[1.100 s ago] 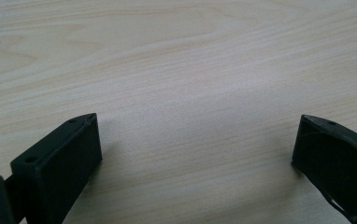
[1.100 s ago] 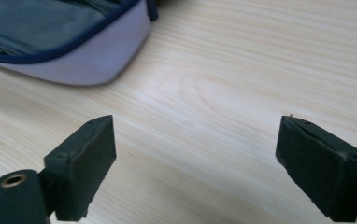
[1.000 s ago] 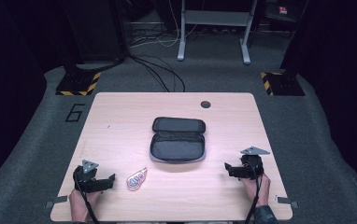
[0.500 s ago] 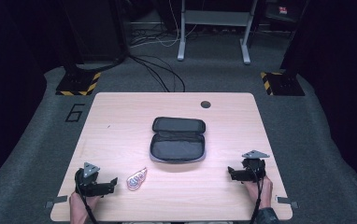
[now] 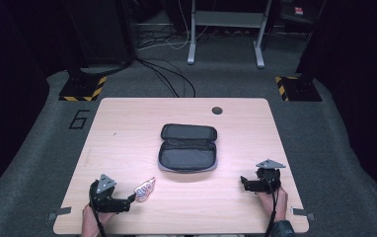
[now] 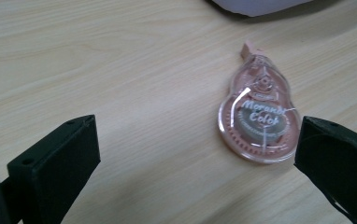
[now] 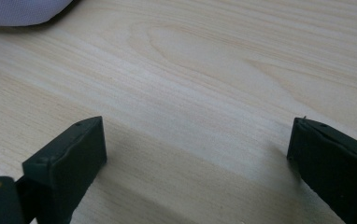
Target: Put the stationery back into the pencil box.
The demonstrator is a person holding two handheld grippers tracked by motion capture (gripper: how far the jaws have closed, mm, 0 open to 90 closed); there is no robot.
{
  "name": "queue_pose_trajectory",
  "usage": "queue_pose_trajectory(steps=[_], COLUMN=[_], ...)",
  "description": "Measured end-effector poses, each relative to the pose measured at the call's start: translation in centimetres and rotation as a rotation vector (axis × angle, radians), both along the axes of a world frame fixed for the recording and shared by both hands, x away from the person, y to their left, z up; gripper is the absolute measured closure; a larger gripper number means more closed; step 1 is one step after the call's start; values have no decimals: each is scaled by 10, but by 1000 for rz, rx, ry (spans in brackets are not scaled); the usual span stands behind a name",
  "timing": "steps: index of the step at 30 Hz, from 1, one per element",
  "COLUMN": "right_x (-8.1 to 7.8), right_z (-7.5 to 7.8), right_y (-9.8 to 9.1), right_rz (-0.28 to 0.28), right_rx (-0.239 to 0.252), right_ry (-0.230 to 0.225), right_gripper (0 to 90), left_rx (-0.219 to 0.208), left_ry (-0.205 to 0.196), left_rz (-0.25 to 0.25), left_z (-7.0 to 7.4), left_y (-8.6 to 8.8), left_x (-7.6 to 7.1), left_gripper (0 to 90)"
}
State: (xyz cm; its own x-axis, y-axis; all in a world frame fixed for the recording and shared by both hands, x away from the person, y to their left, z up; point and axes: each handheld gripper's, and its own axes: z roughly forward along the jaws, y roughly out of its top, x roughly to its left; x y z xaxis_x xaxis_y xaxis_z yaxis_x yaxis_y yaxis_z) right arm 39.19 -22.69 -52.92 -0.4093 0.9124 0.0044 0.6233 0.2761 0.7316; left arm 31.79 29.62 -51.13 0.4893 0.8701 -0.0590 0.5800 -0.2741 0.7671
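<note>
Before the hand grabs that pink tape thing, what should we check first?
1. Left gripper jaws open wide enough: ok.
2. Correction tape lying flat on the table, free of other things: ok.
3. Tape centred between the jaws: not ok, it sits by one jaw, off to the side.
4. Pencil case open and ready: ok.
5. Right gripper open, holding nothing, out of the way: ok.
6. Whether the tape is meant for the case: cannot tell.

Item: pink correction tape dispenser between jaws of my left tool; white script on clear shell reads "Morandi Color". Floor left of table: painted numeral "6".
</note>
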Motion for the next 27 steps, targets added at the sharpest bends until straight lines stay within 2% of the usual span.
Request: queue_pose_trajectory(steps=[5, 6, 9, 18, 19, 20, 23, 25, 27], right_x=[0, 0, 0, 1, 1, 1, 0, 1, 1], right_z=[0, 0, 0, 0, 0, 0, 1, 1, 1], right_y=[0, -1, -1, 0, 0, 0, 0, 0, 0], right_rz=[-2, 5, 3, 2, 2, 1, 0, 1, 0], right_rx=[3, -4, 2, 4, 4, 4, 4, 4, 4], right_ry=[-2, -4, 0, 0, 0, 0, 0, -1, -1], right_gripper=[54, 56, 59, 61, 62, 64, 65, 65, 66], left_rx=[-2, -2, 14, 55, 68, 64, 81, 98, 86], left_ry=[-2, 8, 8, 24, 27, 23, 27, 14, 6], left_rz=[-40, -58, -80, -103, -119, -122, -150, -143, -131], left_z=[-1, -1, -3, -12, -12, -13, -14, -15, -15], left_y=[-11, -13, -21, -41, -41, -42, -45, -45, -44], left_x=[3, 3, 5, 13, 14, 14, 13, 12, 12], left_gripper=[0, 0, 0, 8, 26, 41, 146, 180, 231])
